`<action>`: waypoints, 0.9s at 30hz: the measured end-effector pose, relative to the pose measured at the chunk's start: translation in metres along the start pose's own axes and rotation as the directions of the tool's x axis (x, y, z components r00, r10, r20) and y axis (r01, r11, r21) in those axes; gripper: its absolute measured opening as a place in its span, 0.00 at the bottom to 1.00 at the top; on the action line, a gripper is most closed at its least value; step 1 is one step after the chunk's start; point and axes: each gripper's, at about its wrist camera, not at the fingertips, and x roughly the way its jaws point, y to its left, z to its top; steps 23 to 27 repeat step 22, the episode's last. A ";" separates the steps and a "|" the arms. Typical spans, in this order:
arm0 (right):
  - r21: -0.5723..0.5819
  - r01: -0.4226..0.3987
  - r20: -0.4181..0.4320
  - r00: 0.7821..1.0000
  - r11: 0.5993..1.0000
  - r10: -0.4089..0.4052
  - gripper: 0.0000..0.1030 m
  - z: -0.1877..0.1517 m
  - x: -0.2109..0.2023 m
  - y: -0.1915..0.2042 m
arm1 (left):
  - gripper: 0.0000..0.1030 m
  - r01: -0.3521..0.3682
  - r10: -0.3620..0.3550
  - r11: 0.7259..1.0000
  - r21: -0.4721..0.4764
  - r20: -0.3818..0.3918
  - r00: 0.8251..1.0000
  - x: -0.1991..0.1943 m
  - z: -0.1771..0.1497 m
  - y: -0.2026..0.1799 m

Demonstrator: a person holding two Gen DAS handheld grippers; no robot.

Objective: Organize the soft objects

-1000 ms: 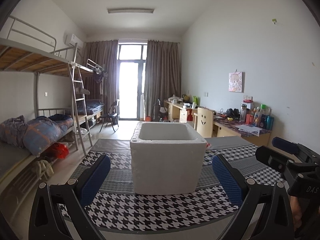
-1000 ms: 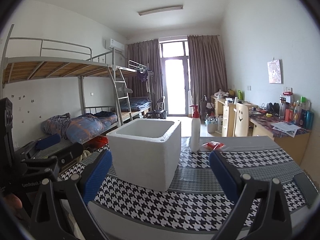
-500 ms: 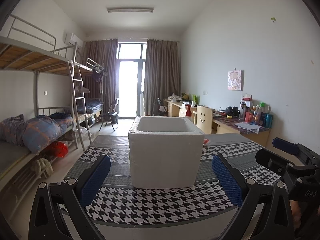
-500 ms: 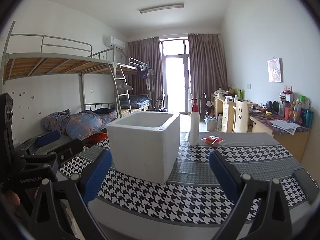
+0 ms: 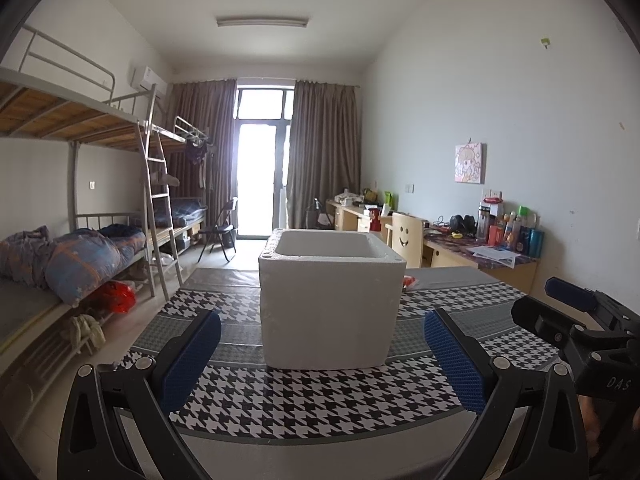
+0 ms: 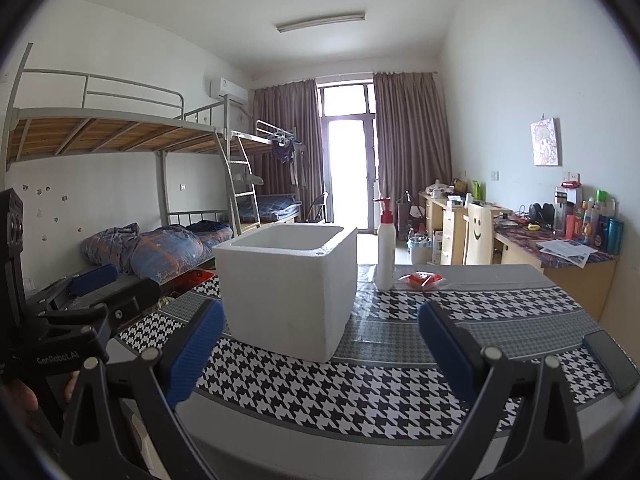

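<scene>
The white foam box (image 5: 330, 304) hides most of the small red packet (image 5: 409, 281) behind it. The box's floor is out of sight. The flat dark phone-like slab (image 6: 610, 362) runs off the right edge.

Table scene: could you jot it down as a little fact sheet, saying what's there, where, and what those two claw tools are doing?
Surface: table with houndstooth cloth
Main item: white foam box, open top, upright, contents hidden
Behind box: white pump bottle, upright
Beside bottle: red packet, lying flat
Right table edge: dark phone
Left gripper: open, empty, facing box
Right gripper: open, empty, short of box
</scene>
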 end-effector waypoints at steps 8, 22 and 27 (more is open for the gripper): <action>0.006 0.000 -0.011 1.000 1.000 0.000 0.96 -0.005 -0.003 0.003 | 0.99 0.006 -0.006 1.000 0.012 -0.009 1.000 -0.002 -0.004 -0.003; 0.012 0.002 -0.013 1.000 1.000 -0.002 0.96 -0.010 -0.006 0.003 | 0.99 0.015 -0.015 1.000 0.009 -0.001 1.000 -0.010 -0.005 -0.007; 0.012 0.002 -0.013 1.000 1.000 -0.002 0.96 -0.010 -0.006 0.003 | 0.99 0.015 -0.015 1.000 0.009 -0.001 1.000 -0.010 -0.005 -0.007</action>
